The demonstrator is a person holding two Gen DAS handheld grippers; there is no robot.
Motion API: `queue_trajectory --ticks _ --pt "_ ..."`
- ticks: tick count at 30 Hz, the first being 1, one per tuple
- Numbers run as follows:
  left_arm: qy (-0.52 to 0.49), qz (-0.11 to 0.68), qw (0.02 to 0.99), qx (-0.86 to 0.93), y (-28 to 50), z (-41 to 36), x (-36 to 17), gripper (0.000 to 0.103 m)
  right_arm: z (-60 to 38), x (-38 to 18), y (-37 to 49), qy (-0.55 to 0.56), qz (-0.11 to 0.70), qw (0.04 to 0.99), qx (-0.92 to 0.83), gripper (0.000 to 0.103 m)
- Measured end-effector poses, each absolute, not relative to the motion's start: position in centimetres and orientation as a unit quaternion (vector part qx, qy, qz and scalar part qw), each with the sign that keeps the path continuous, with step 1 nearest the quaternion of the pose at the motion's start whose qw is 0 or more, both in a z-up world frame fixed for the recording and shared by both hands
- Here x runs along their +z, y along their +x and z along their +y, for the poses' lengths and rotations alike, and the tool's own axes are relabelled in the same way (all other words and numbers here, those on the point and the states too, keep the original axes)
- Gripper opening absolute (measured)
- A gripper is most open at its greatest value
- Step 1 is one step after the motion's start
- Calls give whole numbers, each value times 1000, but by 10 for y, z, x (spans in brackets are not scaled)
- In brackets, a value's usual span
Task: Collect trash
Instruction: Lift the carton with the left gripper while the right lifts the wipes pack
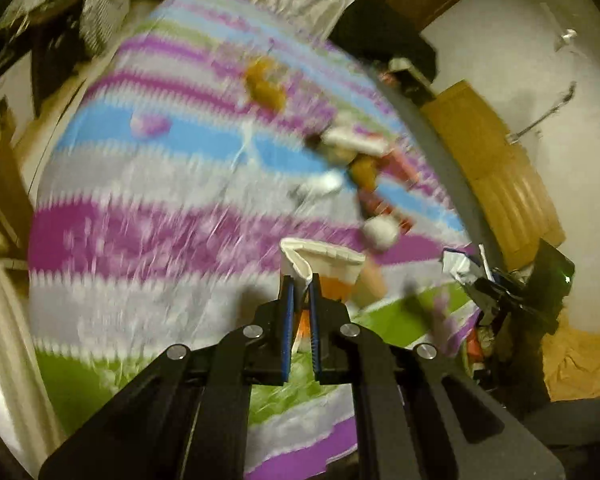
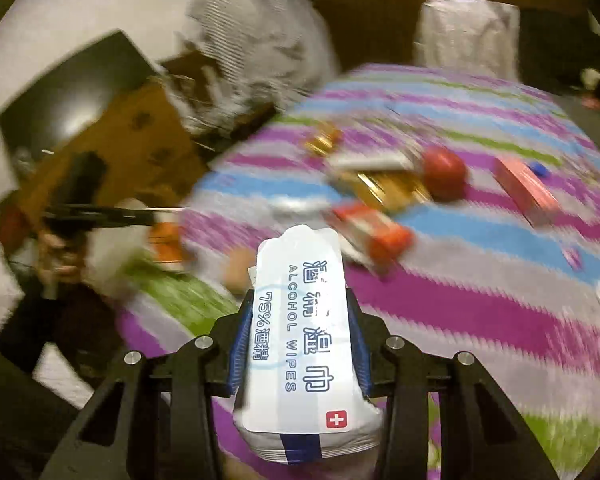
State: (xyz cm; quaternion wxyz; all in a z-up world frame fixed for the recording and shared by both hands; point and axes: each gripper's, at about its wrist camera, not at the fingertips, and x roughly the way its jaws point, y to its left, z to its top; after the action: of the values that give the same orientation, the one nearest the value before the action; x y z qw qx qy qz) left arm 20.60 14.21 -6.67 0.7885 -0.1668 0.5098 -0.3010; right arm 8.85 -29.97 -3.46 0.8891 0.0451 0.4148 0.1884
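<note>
Trash is lying scattered on the striped blanket [image 2: 480, 280] and some of it is already in the tongs. The right gripper [image 2: 298, 344] is clamping a packet of alcohol wipes [image 2: 300, 320] between its jaws, lengthwise, so the packet is sticking forward and cannot slip sideways. The left gripper [image 1: 300, 312] is pinching the folded rim of a white paper cup [image 1: 316, 260], which I judge is the easiest part to grip on such a soft thing. Both pictures are blurred by motion. A red ball [image 2: 444, 172], a red box [image 2: 524, 188] and gold wrappers [image 2: 384, 188] are waiting further on the blanket, so collecting seems only partly done.
</note>
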Motion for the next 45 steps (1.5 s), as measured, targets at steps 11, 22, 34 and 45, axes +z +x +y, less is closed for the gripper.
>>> queue_trajectory --ticks 11,22,34,45 --pt "-198 448 852 -185 185 161 -71 80 -303 -88 71 60 402 909 90 76" --pt "-92 377 918 -80 133 87 -78 81 -297 -96 56 59 382 920 67 72" --pt "-151 393 906 -45 139 93 -105 49 -309 -104 44 91 351 931 37 57" --pt "-111 370 921 -42 137 76 -106 20 -309 -104 36 93 330 939 29 46"
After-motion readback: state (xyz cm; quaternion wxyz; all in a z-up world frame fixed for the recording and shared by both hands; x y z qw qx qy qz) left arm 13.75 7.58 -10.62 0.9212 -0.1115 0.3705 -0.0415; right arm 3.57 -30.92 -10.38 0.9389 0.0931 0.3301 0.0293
